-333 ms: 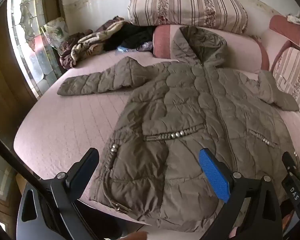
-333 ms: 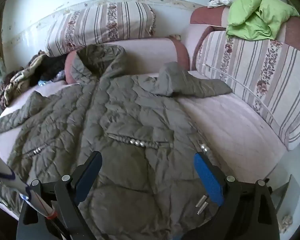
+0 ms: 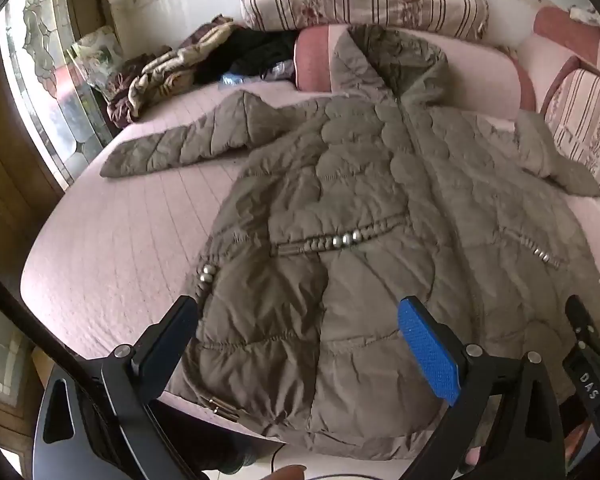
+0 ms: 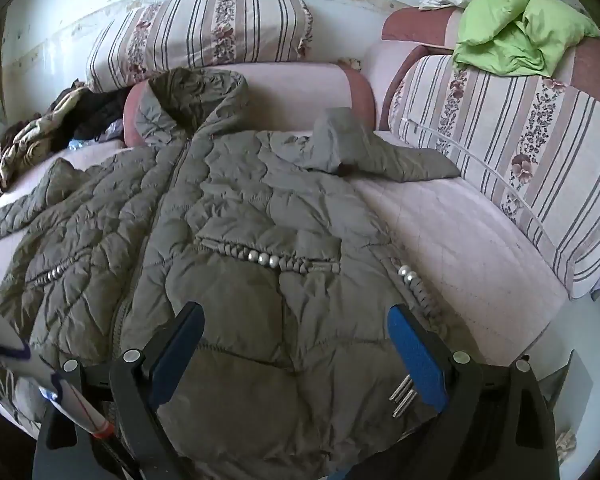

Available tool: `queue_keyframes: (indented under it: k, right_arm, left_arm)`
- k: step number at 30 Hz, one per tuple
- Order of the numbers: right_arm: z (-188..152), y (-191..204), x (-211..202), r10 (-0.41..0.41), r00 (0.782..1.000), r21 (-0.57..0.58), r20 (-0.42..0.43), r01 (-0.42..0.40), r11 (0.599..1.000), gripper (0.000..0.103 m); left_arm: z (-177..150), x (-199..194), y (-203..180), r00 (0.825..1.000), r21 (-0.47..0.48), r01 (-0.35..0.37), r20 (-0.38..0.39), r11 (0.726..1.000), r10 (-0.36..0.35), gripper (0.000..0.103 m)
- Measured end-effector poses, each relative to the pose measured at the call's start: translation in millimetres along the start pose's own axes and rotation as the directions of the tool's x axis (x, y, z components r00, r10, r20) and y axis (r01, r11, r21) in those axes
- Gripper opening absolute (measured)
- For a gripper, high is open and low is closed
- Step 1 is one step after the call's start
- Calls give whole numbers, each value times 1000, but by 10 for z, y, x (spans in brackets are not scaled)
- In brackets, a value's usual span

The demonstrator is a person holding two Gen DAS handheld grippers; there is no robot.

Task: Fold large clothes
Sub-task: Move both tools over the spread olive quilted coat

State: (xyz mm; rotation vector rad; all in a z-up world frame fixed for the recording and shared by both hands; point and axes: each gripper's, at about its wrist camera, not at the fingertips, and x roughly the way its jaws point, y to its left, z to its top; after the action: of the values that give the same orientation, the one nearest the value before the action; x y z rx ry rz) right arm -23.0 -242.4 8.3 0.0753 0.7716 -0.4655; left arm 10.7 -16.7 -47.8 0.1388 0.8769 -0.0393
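Observation:
An olive quilted hooded jacket (image 3: 360, 208) lies flat, front up and zipped, on a pink couch seat (image 3: 112, 248). Its hood rests against the backrest and both sleeves are spread out. It also shows in the right wrist view (image 4: 236, 248). My left gripper (image 3: 300, 336) is open and empty above the jacket's lower left hem. My right gripper (image 4: 296, 344) is open and empty above the lower right hem. Part of the right gripper shows at the far right of the left wrist view (image 3: 592, 344).
Striped cushions (image 4: 204, 36) line the couch back and right side (image 4: 532, 160). A heap of dark clothes (image 3: 188, 68) lies at the back left. A green garment (image 4: 512, 36) sits on the right backrest. A window (image 3: 40, 92) is at the left.
Both grippers have shifted slightly toward the jacket. The jacket has not moved.

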Motion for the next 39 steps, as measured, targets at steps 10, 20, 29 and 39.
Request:
queue_keyframes:
  k: [10,20,29,39]
  right_arm:
    - [-60,-46,111,-7,1000,2,-20,7,1000,95]
    - [-110,-38,244,-21,999,1,-41,21,1000,95]
    - [-127,-24,265,-28,999,-2,-47,27,1000,95]
    - [-142,-10,210,-49,998,-20,-43,48,999,95]
  left_arm:
    - [-194,597,24,990,12,-40,-131,999,41,100]
    - [-299,822,80,983,-35,-52,-177,998,45,103]
    - [-326,794,61,986,-40,-56,-158,998,49,103]
    - [-245,448,50,994,-27,-55,-97,998,53,103]
